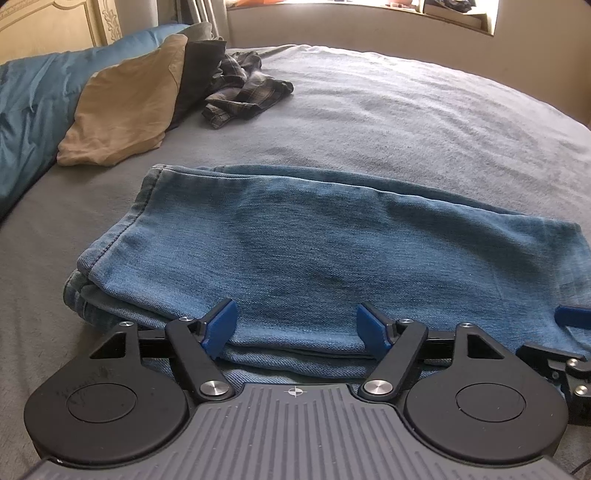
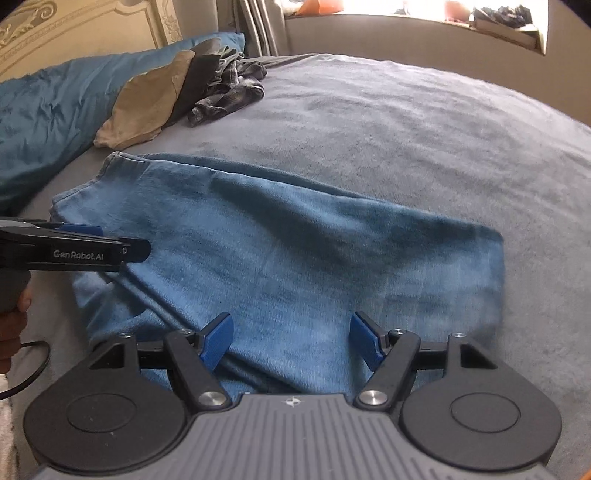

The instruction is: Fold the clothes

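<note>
Blue jeans (image 1: pixel 314 240) lie folded into a flat stack on the grey bedcover (image 1: pixel 424 110), and they fill the middle of the right wrist view too (image 2: pixel 295 240). My left gripper (image 1: pixel 297 326) hovers over the stack's near folded edge with its blue pads apart and not pressing the cloth. It shows again at the left of the right wrist view (image 2: pixel 74 243). My right gripper (image 2: pixel 291 339) is open over the near right part of the jeans. One of its blue fingers (image 1: pixel 572 317) pokes in at the right edge of the left wrist view.
A tan garment (image 1: pixel 125 103), a black one (image 1: pixel 199 70) and a crumpled plaid one (image 1: pixel 247 92) lie at the far left, against a teal duvet (image 1: pixel 26 110). A carved headboard (image 2: pixel 74 26) and a sunlit window ledge (image 2: pixel 424 22) stand behind. A hand (image 2: pixel 11 325) and a cable (image 2: pixel 33 365) are at the lower left.
</note>
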Action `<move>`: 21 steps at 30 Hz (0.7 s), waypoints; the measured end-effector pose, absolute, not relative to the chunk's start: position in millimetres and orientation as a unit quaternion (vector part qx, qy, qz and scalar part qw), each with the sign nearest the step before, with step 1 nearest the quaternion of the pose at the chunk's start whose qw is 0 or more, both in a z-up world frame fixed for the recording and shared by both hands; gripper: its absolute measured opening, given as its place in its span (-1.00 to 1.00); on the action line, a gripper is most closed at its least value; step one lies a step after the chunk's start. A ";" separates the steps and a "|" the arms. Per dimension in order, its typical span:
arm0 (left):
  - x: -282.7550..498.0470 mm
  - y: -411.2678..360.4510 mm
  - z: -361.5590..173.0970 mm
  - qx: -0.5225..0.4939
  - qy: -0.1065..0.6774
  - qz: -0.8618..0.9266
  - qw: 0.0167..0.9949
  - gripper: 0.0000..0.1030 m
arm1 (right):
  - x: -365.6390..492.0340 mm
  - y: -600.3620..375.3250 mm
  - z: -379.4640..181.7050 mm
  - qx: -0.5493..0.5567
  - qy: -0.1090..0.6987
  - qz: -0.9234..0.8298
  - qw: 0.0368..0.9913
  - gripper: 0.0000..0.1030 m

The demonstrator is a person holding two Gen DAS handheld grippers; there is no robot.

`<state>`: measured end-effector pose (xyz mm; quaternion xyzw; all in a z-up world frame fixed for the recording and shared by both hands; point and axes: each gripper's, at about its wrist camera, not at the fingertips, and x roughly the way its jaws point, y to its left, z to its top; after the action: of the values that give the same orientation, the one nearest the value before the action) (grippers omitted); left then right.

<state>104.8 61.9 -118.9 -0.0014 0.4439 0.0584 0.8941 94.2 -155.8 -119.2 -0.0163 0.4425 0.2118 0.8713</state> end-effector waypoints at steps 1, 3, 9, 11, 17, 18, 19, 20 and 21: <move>104.7 61.9 -118.9 -0.002 0.444 0.058 0.894 0.42 | 93.4 -157.1 -119.3 -0.012 0.444 0.212 0.870 0.42; 104.0 61.7 -119.0 -0.001 0.443 0.058 0.895 0.42 | 91.2 -158.7 -119.2 -0.007 0.447 0.212 0.869 0.45; 103.4 61.4 -119.1 -0.002 0.443 0.058 0.895 0.42 | 82.9 -155.5 -120.2 -0.010 0.454 0.224 0.862 0.74; 103.2 61.6 -119.1 -0.002 0.443 0.057 0.895 0.42 | 79.5 -153.2 -120.2 -0.021 0.452 0.223 0.863 0.75; 103.2 62.4 -119.1 -0.001 0.442 0.057 0.895 0.42 | 75.2 -157.4 -117.6 -0.012 0.455 0.223 0.862 0.75; 103.2 62.6 -119.0 -0.001 0.442 0.056 0.895 0.42 | 74.7 -158.6 -117.4 -0.008 0.455 0.223 0.862 0.75; 103.2 62.8 -118.9 -0.001 0.441 0.056 0.896 0.42 | 73.9 -159.7 -117.6 -0.006 0.456 0.224 0.862 0.76; 103.1 62.8 -118.9 -0.001 0.441 0.056 0.896 0.42 | 73.0 -160.3 -117.5 -0.005 0.456 0.224 0.861 0.77; 103.0 62.8 -118.9 -0.001 0.441 0.056 0.896 0.43 | 72.0 -160.8 -117.4 -0.004 0.455 0.225 0.861 0.79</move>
<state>103.0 62.8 -118.9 -0.0008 0.4407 0.0563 0.8959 72.0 -160.8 -117.4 -0.0043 0.4554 0.2249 0.8614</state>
